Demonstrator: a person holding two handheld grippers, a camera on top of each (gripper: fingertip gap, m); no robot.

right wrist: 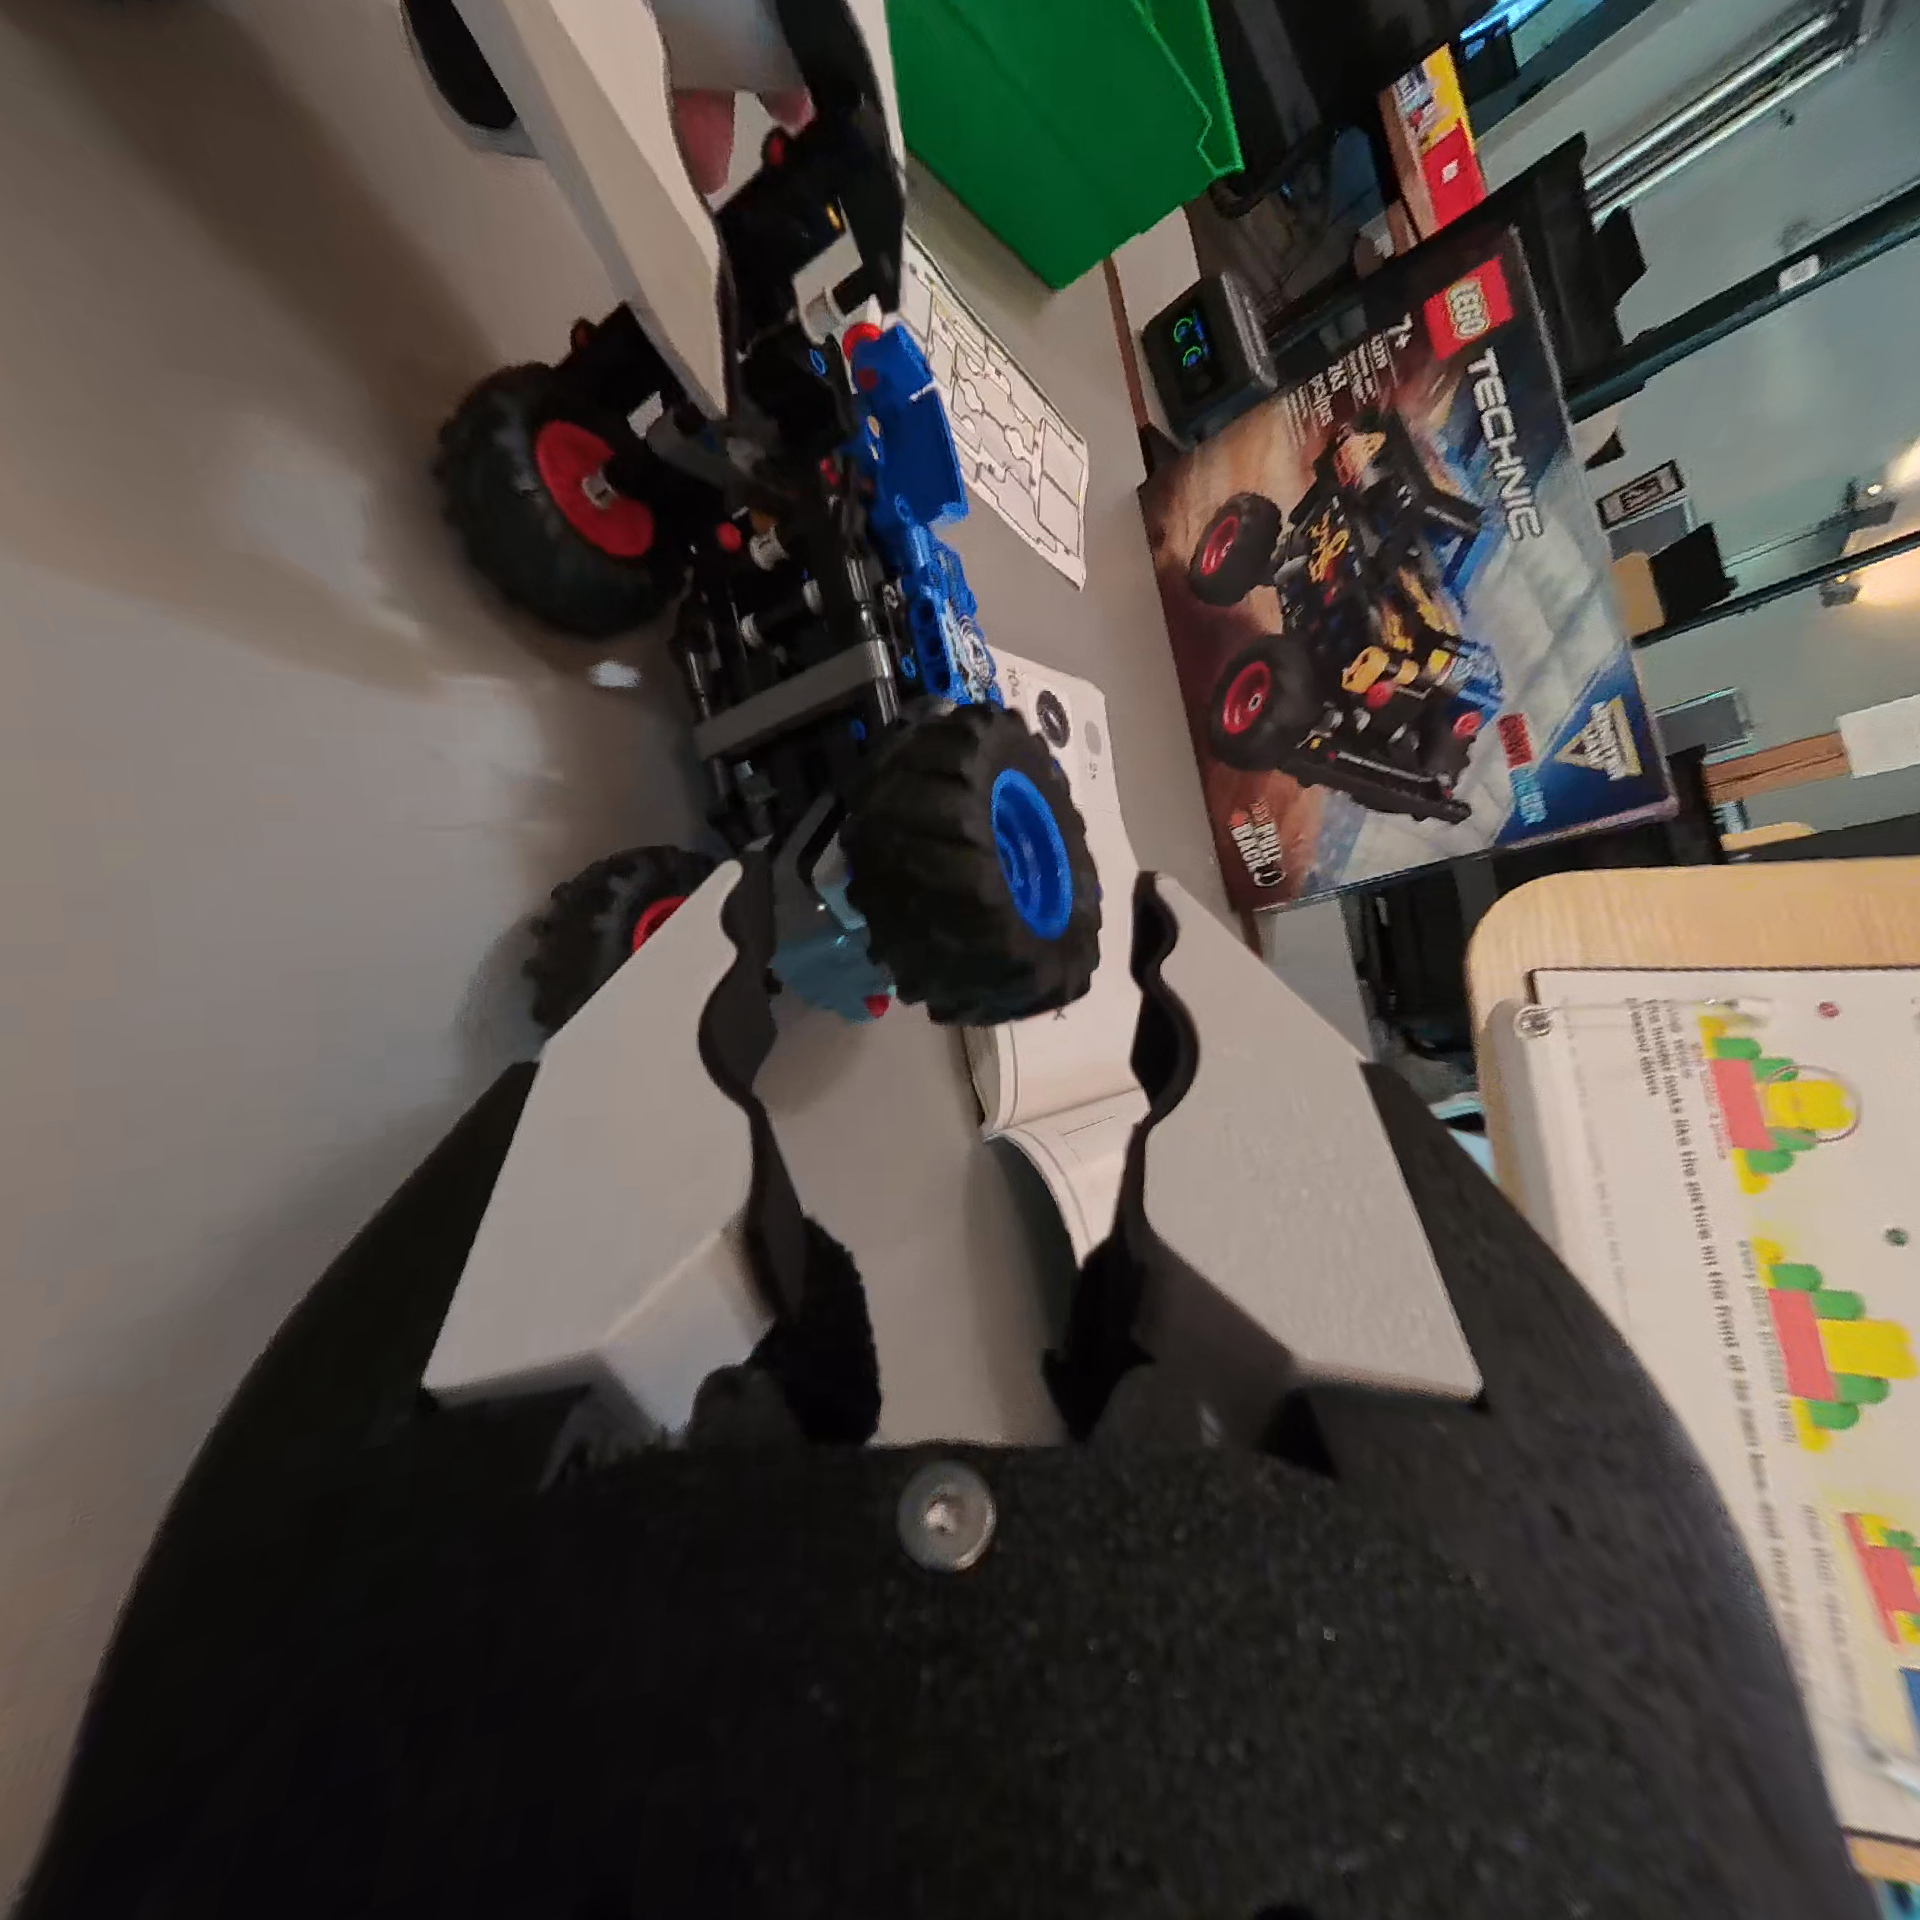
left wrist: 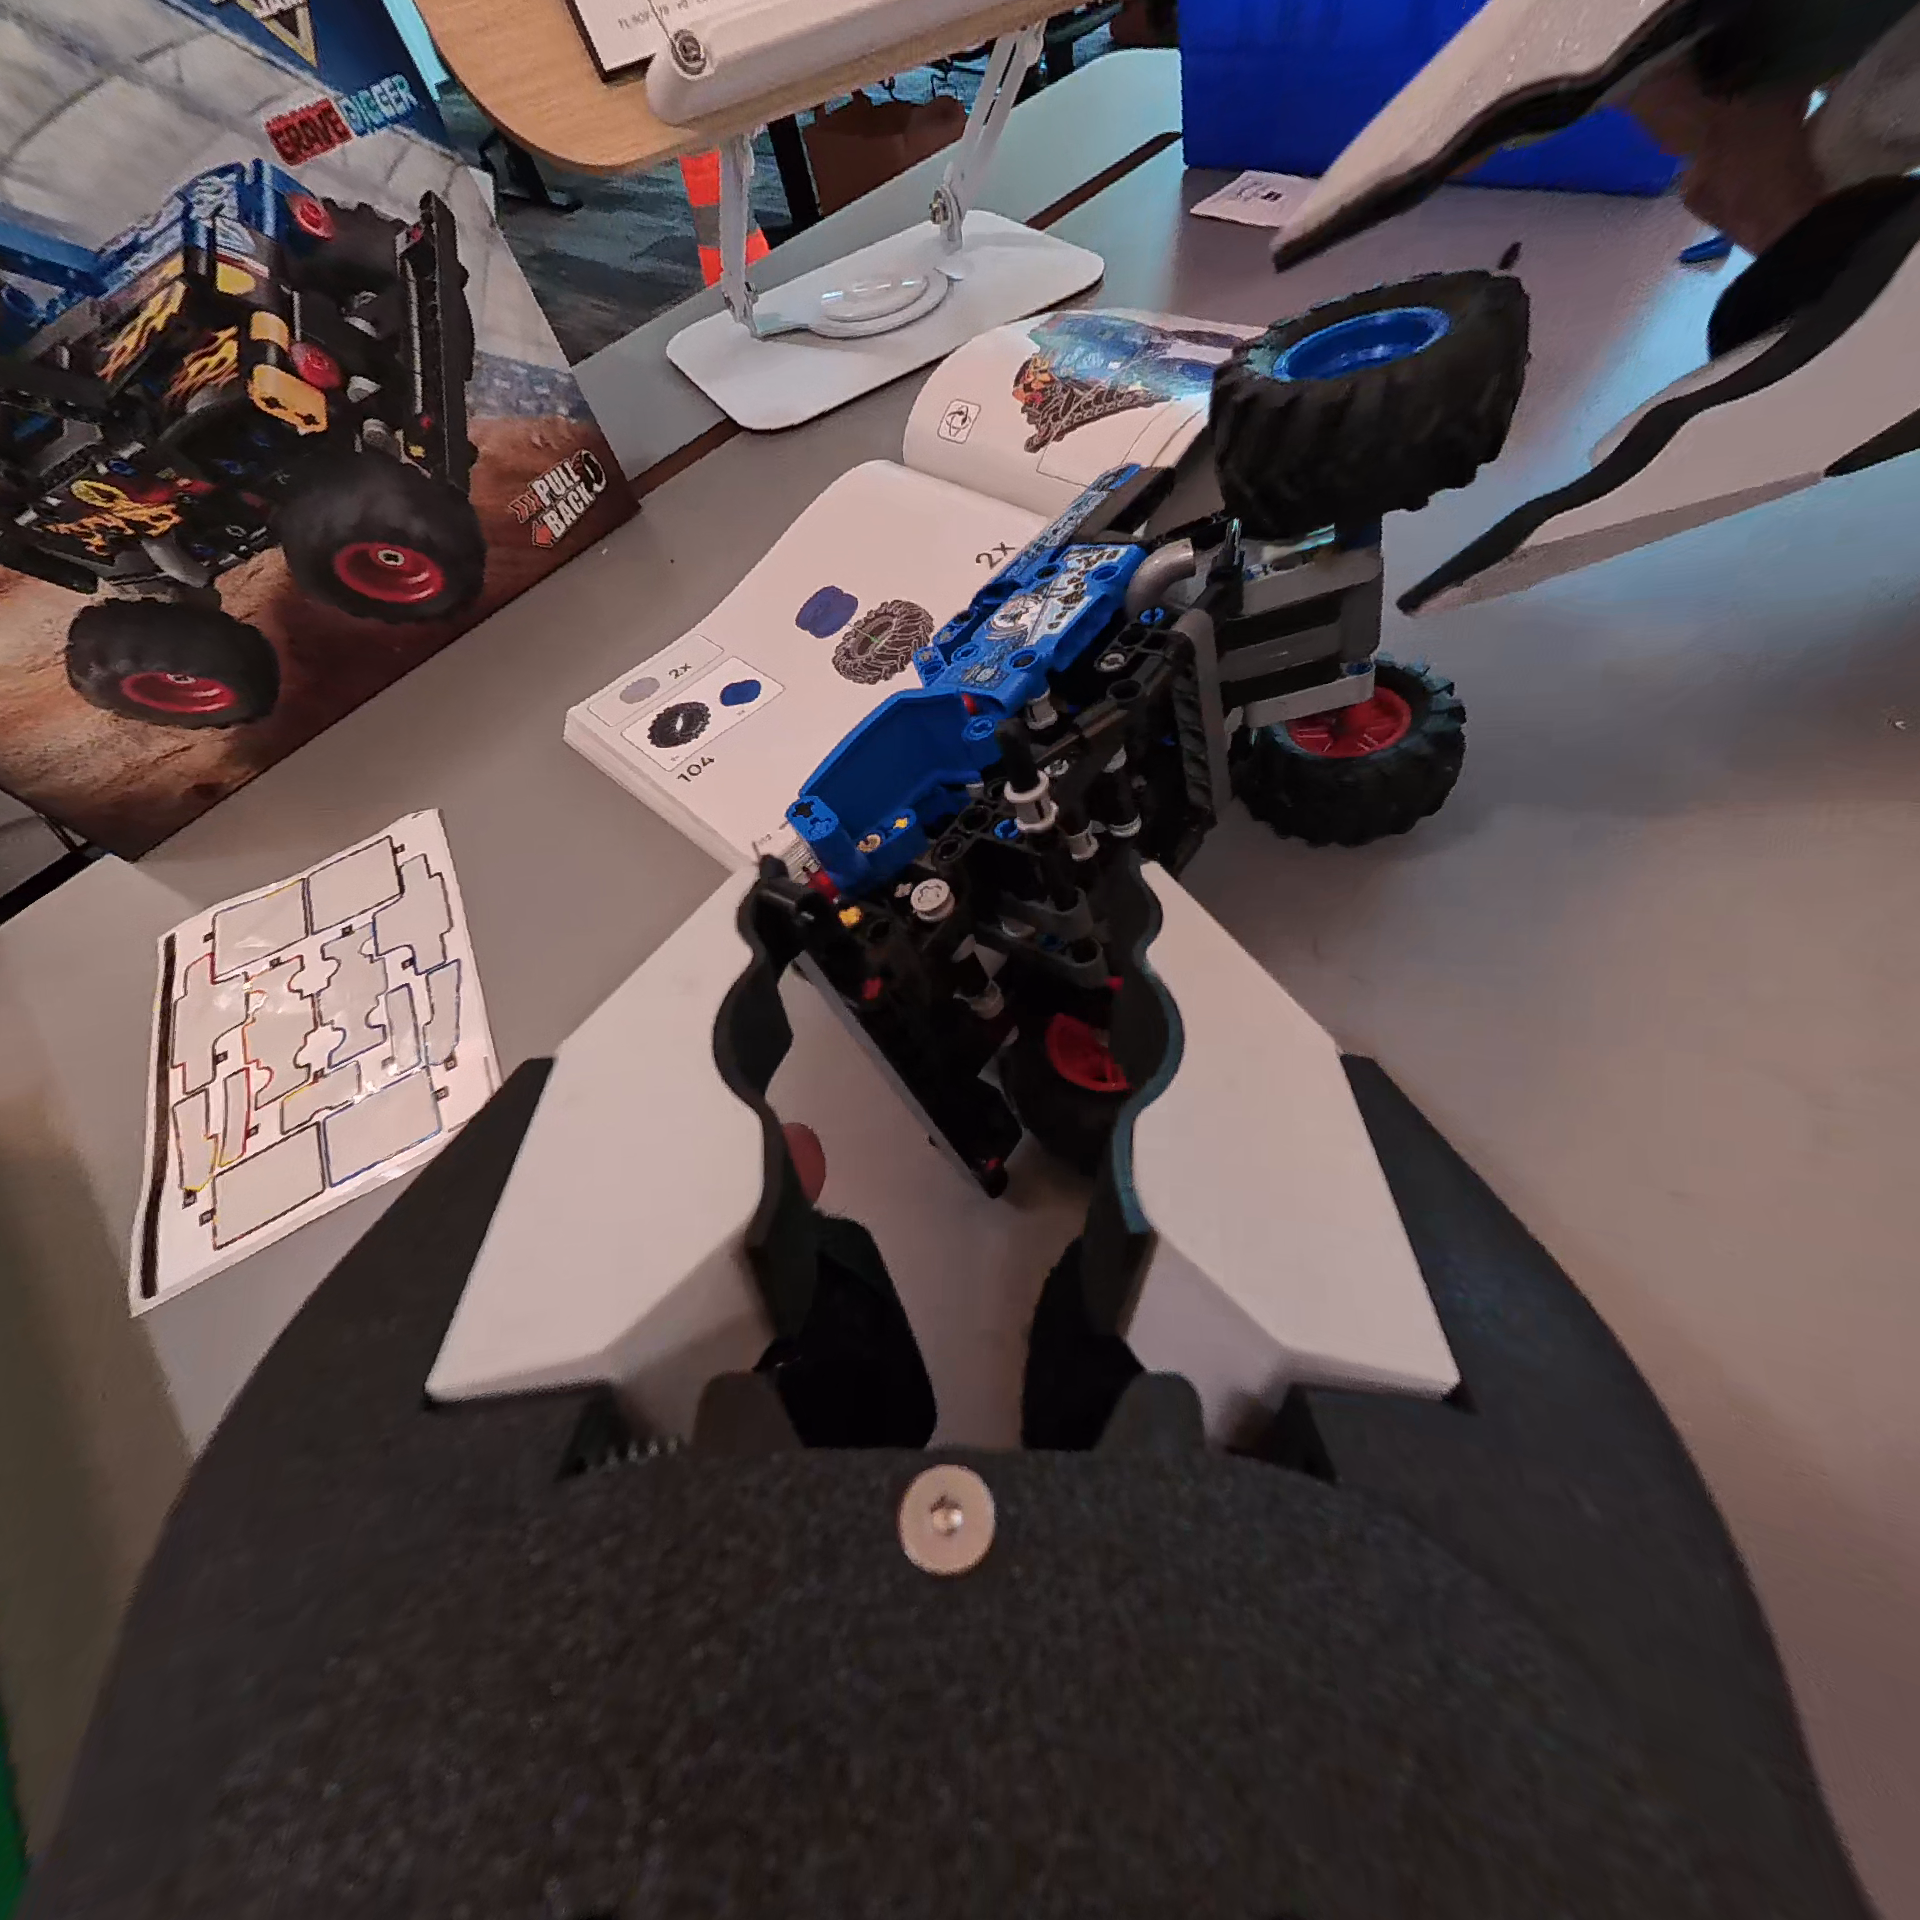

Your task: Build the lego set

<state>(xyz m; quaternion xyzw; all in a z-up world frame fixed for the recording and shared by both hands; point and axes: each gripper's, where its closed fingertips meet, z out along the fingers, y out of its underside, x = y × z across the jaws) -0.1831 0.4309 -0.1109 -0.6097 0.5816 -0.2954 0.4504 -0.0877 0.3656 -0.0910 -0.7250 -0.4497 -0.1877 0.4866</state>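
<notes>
A blue and black lego truck (left wrist: 1039, 644) lies tilted on its side on the grey table (left wrist: 1558, 1039). My left gripper (left wrist: 951, 904) is shut on the truck's black chassis end, with both pads against it. The right wrist view shows this grasp at the top (right wrist: 800, 208). A black tyre with a blue rim (left wrist: 1361, 353) sits on the truck's upper rear axle. My right gripper (right wrist: 945, 894) is open around that wheel (right wrist: 1029, 842), and its right pad (right wrist: 1153, 987) stands clear of the tyre. Two red-rimmed wheels (left wrist: 1351, 727) (left wrist: 1086, 1049) are on the lower side.
An open instruction booklet (left wrist: 790, 665) lies under the truck. A sticker sheet (left wrist: 301, 1039) lies to the left and the set's box (left wrist: 239, 416) stands behind it. A white stand (left wrist: 883, 301), a green bin (right wrist: 1049, 125) and a wooden board with a card (right wrist: 1714, 1247) are nearby.
</notes>
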